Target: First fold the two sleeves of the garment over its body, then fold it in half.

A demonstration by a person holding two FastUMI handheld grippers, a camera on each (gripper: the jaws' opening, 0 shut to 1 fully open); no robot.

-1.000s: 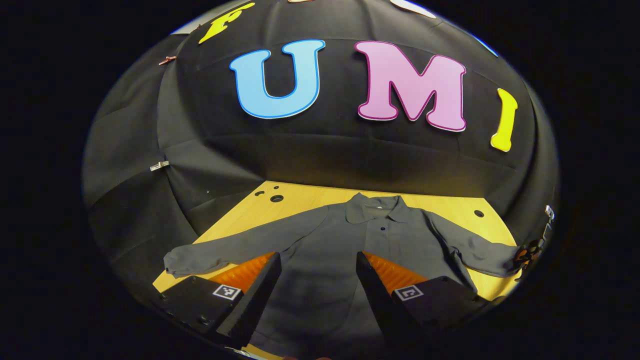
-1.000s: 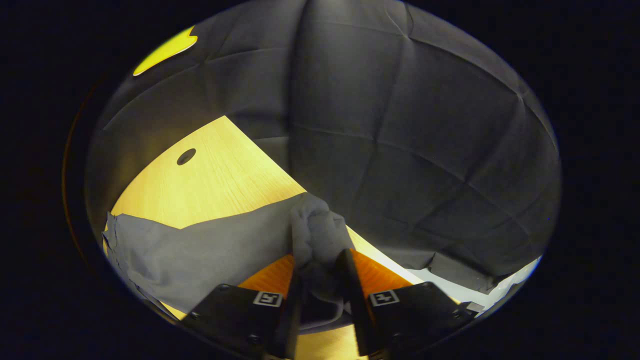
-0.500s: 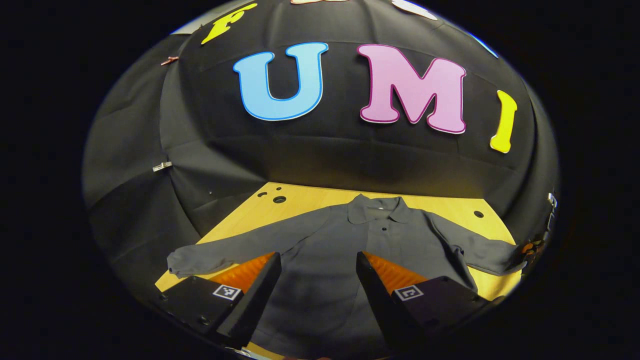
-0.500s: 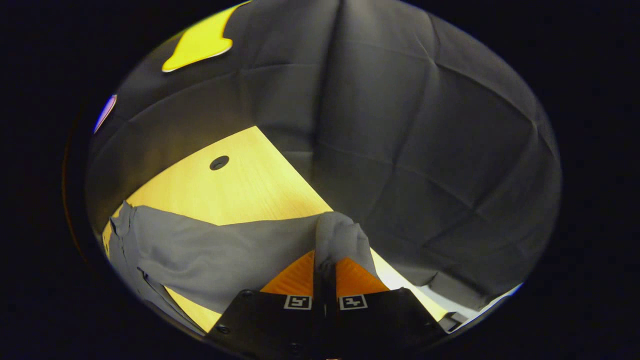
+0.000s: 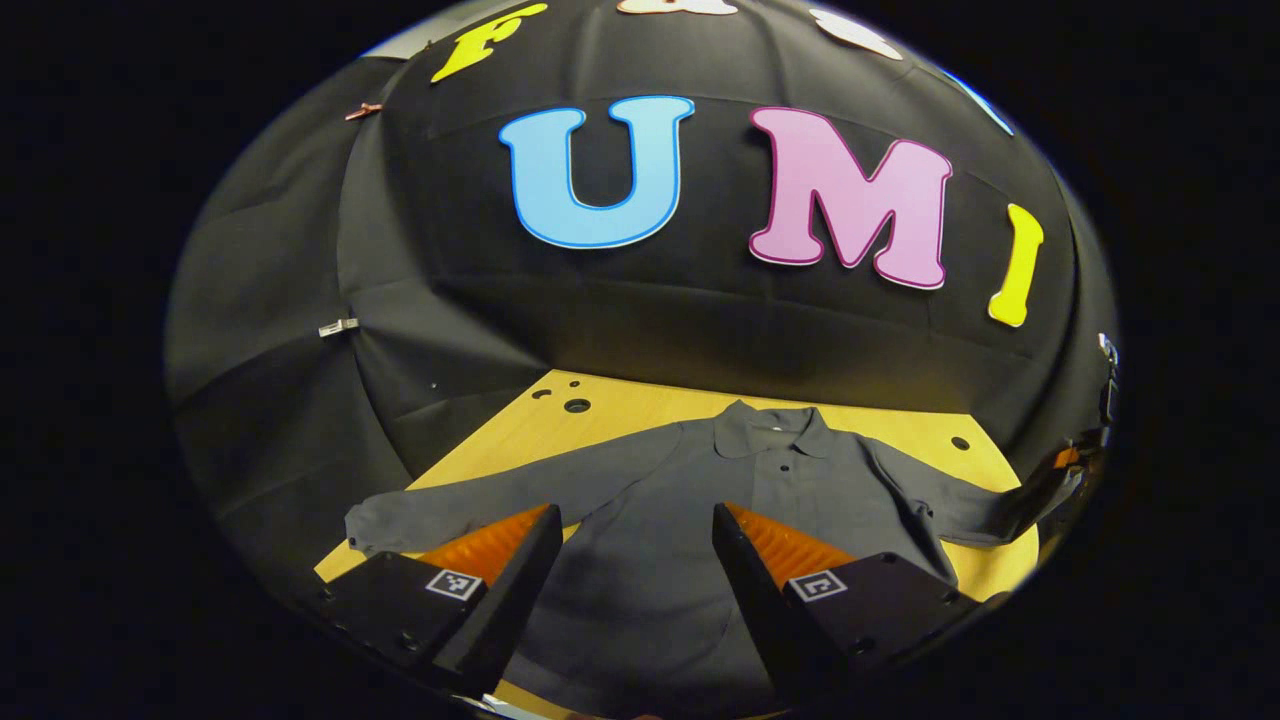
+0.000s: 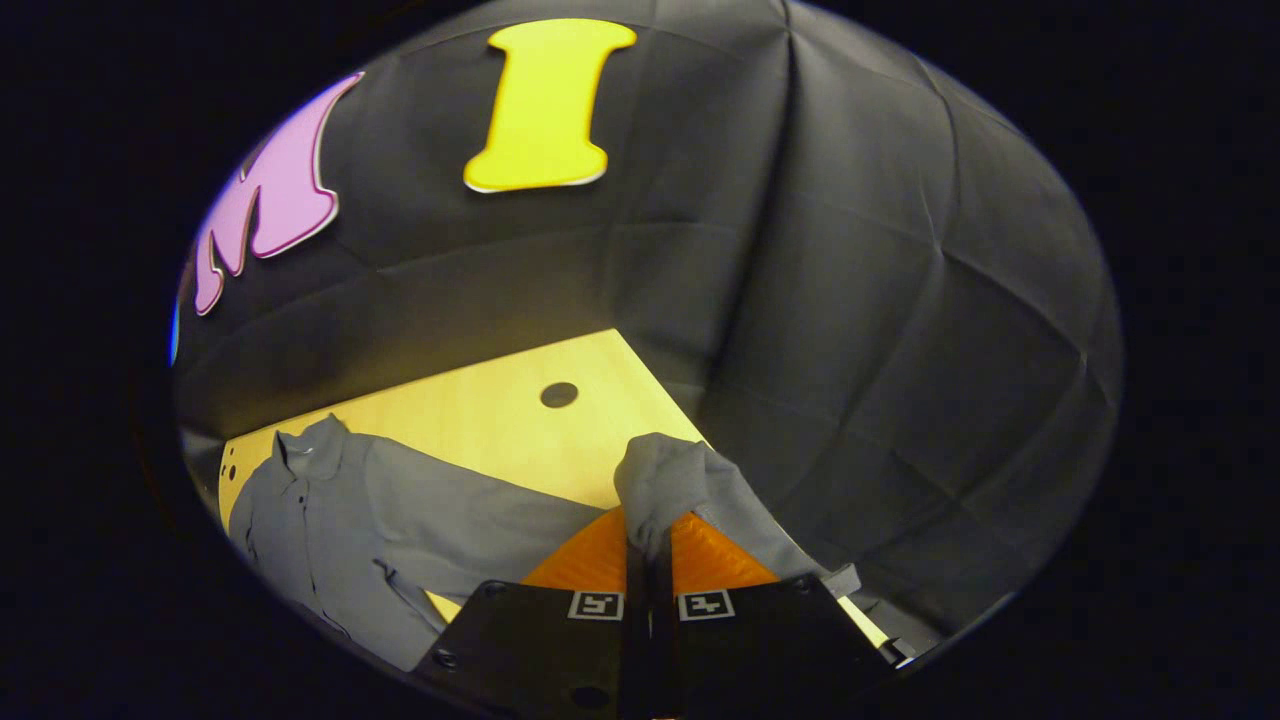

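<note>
A dark grey long-sleeved shirt with a collar and buttons [image 5: 700,520] lay spread flat, front side up, on the light yellow wooden table [image 5: 620,400]. In the left gripper view, the left gripper [image 5: 632,540] hung above the lower part of the shirt body with its two fingers wide apart and nothing between them. The shirt body was seen in the gap between the fingers, and the collar [image 5: 770,432] was straight ahead of them, at the far side. One sleeve [image 5: 470,495] lay stretched out flat beyond the left finger, and its cuff reached near the table edge. The other sleeve [image 5: 950,495] went out beyond the right finger toward the right gripper [image 5: 1055,475], which was visible small at the border of this view.

In the right gripper view, the right gripper [image 6: 648,545] had its fingers pressed together on the cuff end of that sleeve [image 6: 680,480]. The cloth was bunched just ahead of the fingertips and lifted from the table, and a part of it hung down to the right of the fingers. To the left of the fingers, the rest of the shirt lay on the table, with a round hole [image 6: 559,394] in the wood ahead.
</note>
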